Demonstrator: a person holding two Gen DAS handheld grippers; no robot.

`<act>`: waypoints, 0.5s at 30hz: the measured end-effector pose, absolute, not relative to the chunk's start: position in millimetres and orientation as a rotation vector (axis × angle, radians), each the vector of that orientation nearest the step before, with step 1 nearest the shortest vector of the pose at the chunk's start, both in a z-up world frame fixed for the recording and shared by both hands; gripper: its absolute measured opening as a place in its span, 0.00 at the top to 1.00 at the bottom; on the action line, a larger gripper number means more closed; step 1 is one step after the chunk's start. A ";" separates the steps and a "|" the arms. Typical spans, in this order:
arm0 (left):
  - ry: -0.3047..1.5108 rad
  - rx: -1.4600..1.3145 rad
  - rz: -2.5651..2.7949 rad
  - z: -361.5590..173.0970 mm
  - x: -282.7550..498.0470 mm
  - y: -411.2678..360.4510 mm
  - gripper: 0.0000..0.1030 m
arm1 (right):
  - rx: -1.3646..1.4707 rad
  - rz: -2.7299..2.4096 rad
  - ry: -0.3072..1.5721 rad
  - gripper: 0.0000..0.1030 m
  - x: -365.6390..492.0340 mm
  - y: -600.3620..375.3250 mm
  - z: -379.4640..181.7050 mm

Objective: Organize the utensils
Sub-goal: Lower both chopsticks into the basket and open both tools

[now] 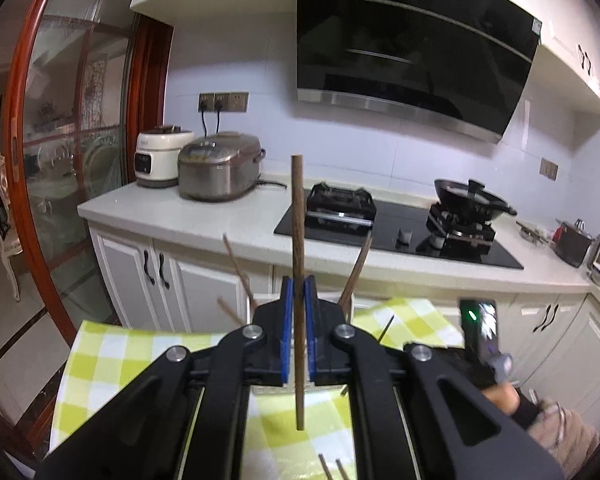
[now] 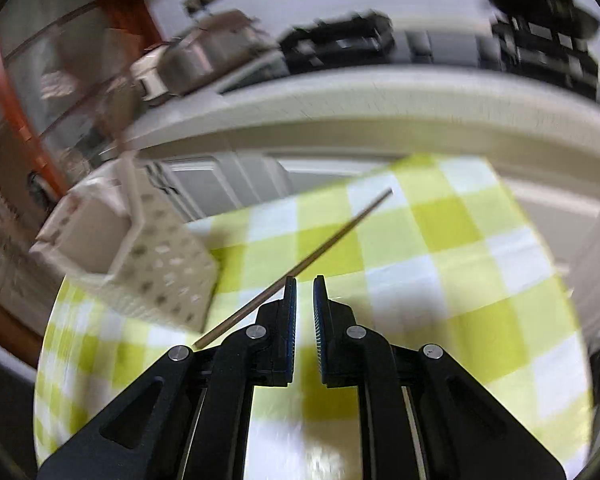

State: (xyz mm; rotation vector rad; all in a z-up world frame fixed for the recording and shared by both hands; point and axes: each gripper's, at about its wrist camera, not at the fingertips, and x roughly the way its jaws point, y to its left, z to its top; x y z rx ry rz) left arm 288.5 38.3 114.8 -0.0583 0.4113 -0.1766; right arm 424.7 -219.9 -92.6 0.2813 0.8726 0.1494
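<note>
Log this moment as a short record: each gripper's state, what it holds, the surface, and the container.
left gripper: shut on a brown chopstick, held upright
right gripper: open, holding nothing
loose chopstick: lying on the cloth, passing behind the right gripper's left finger
surface: green-and-white checked tablecloth
container: white perforated utensil holder, at the cloth's left edge, blurred
other chopsticks: sticking up behind the left gripper

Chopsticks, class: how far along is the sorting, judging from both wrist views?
Apparently done: some chopsticks stand behind the left tongs. In hand: those tongs grip one upright chopstick. Left: a thin stick lies on the checked cloth beside the white perforated holder; the right tongs are empty.
</note>
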 end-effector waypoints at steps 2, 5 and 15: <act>0.424 -0.059 -0.184 109.5 291.1 39.6 0.94 | 0.305 0.120 0.896 0.87 441.3 -221.7 -104.6; 0.423 -0.061 -0.191 111.8 300.3 40.7 0.94 | 0.327 0.054 0.927 0.79 471.3 -220.6 -118.4; 0.382 -0.048 -0.229 124.2 311.1 35.6 0.94 | 0.169 -0.117 0.935 0.68 504.9 -189.2 -131.6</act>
